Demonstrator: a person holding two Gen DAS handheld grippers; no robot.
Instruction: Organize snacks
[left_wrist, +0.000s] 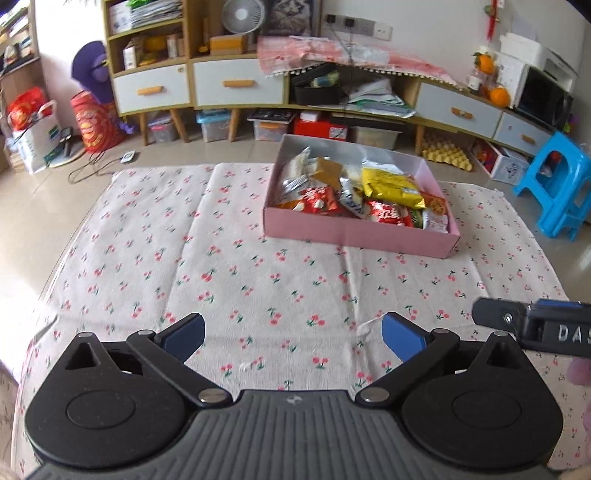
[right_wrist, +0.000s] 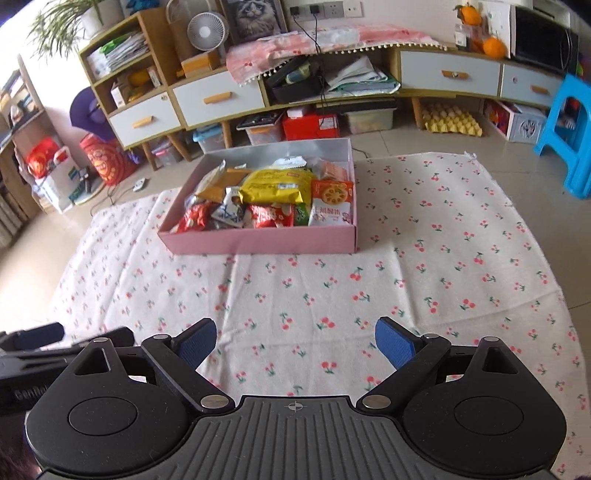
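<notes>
One pink box (right_wrist: 258, 240), many snack packets (right_wrist: 275, 186)

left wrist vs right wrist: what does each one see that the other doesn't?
Only the left wrist view shows the right gripper's body at its right edge, near the white printer.

Only the right wrist view shows the potted plant at top left, and the left gripper's body at its lower left edge.

Both show the pink box full of snack packets on the cherry-print cloth, the yellow packet, the fan and the blue stool. The left gripper and right gripper are open and empty.
</notes>
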